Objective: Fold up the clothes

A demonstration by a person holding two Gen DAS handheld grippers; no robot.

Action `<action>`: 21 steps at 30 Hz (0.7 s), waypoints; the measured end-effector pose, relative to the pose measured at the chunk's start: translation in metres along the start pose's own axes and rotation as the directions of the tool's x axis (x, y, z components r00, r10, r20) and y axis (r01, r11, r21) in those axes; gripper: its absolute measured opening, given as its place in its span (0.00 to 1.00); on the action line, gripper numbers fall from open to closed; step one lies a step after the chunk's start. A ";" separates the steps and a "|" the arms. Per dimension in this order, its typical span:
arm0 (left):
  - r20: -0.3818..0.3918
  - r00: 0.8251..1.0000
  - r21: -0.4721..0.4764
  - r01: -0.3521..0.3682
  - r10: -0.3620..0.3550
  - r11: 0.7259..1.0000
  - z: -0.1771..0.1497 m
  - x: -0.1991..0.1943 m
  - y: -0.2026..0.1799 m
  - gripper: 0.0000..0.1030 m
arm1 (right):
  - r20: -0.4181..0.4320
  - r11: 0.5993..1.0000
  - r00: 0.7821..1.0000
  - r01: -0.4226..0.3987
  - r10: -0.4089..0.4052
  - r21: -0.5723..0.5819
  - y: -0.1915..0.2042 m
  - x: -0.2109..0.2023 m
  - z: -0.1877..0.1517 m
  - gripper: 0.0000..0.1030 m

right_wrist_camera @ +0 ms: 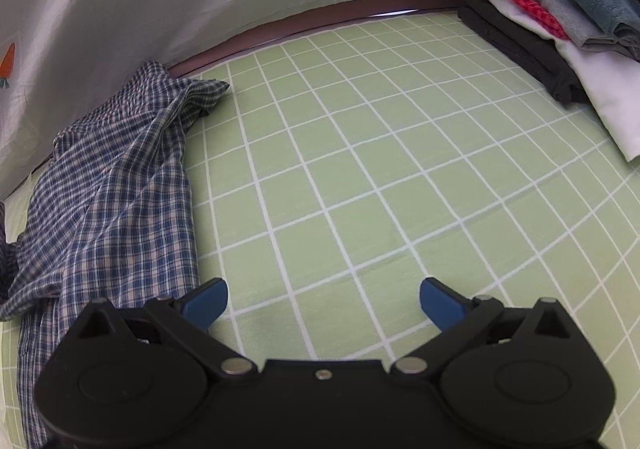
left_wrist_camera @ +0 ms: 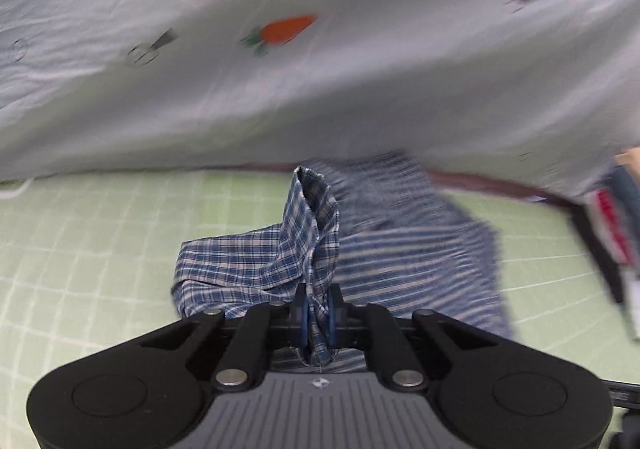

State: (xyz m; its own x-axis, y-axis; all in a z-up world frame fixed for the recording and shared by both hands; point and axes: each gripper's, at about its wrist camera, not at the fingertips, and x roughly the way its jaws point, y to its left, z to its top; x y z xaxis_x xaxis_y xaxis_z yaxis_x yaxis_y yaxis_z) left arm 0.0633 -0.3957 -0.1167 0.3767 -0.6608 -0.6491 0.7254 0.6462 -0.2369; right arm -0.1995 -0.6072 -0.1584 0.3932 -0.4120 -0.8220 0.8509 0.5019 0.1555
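Blue-and-white checked shirt point(right_wrist_camera: 108, 185) lying crumpled on the green grid-patterned cover point(right_wrist_camera: 360, 169), at nine o'clock in the right wrist view, reaching up toward ten o'clock.

Left gripper point(left_wrist_camera: 318, 315) pinching a raised fold of that shirt point(left_wrist_camera: 308, 245), fingers closed tight on the cloth at six o'clock of its own view, fabric standing up from the grip toward twelve. Far part of the shirt blurring.

Right gripper point(right_wrist_camera: 323, 303) sitting low over bare cover at six o'clock, blue fingers point(right_wrist_camera: 206, 303) spread wide, holding nothing, left one just beside the shirt's edge.

White carrot-print sheet point(right_wrist_camera: 160, 1) hanging behind, running from nine to twelve.

Stack of folded clothes point(right_wrist_camera: 560, 9) resting at two o'clock, well apart from the shirt.
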 end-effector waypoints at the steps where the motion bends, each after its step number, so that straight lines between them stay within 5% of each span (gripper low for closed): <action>1: 0.002 0.998 0.014 0.059 -0.059 0.998 0.001 -0.006 -0.006 0.09 | 0.005 1.000 1.000 -0.001 0.001 0.006 -0.001 -0.002 0.000 1.00; 4: -0.038 0.978 0.032 0.208 -0.207 0.978 -0.002 -0.015 -0.025 0.10 | 0.023 1.000 1.000 0.015 -0.015 0.028 -0.004 -0.005 0.000 1.00; 7: -0.157 0.939 -0.009 0.307 -0.305 0.952 -0.017 -0.002 -0.042 0.28 | 0.047 0.998 0.999 0.022 -0.025 0.055 -0.007 -0.009 0.000 1.00; 12: -0.191 0.936 -0.104 0.282 -0.297 0.954 -0.036 -0.004 -0.042 0.74 | 0.073 0.993 0.997 -0.022 0.014 0.117 -0.014 -0.017 -0.001 1.00; 18: -0.194 0.939 -0.244 0.233 -0.282 0.941 -0.048 -0.009 -0.030 0.79 | 0.097 0.966 0.982 -0.178 0.162 0.187 -0.014 -0.019 0.003 1.00; 21: -0.210 0.944 -0.268 0.193 -0.253 0.944 -0.051 -0.007 -0.022 0.79 | 0.106 0.913 0.939 -0.342 0.326 0.223 -0.005 -0.016 0.008 1.00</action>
State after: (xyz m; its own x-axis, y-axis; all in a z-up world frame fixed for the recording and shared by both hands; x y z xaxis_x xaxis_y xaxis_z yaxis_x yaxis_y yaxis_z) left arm 0.0148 -0.3855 -0.1439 0.0515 -0.7077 -0.7047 0.6034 0.5843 -0.5427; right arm -0.2072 -0.6097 -0.1417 0.6837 -0.3044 -0.6633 0.7201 0.4292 0.5452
